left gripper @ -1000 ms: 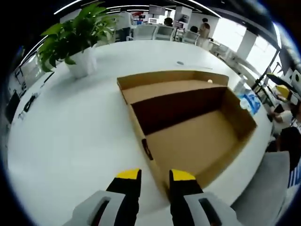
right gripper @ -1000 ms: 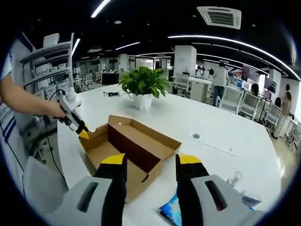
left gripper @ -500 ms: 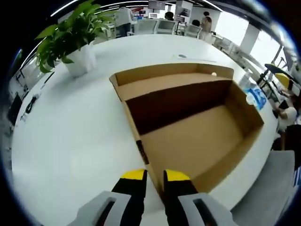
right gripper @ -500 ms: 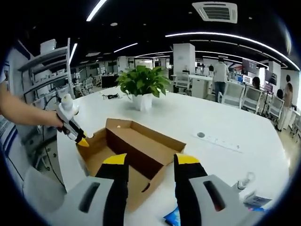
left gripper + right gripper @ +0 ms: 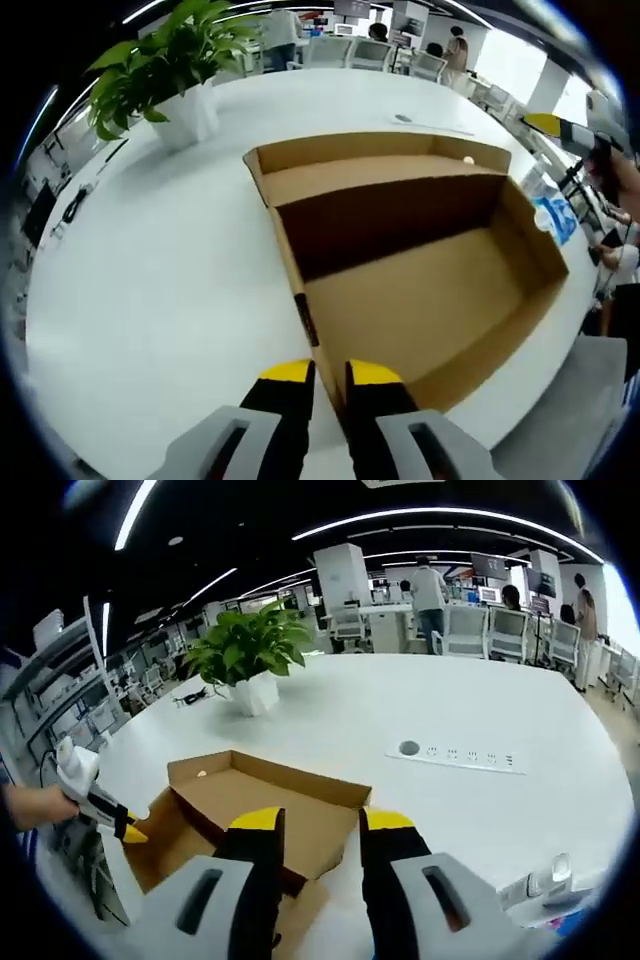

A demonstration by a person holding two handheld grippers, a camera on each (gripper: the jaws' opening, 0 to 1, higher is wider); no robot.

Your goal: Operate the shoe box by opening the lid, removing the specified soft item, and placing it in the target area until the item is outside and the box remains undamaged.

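The shoe box [image 5: 400, 260] lies open on the white table [image 5: 150, 280], its tray bare. The left gripper [image 5: 330, 372] has its jaws nearly closed, pinching the near corner wall of the box between them. The right gripper [image 5: 313, 820] hangs above the box with jaws apart, holding nothing. A blue packet [image 5: 553, 215], perhaps the soft item, lies beyond the far wall. Best keep that pinch light, so the cardboard doesn't crease.

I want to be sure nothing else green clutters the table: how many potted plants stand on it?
1. The leafy green plant in a white pot stands on the white table, beyond the open brown cardboard shoe box. Others could sit outside both views.
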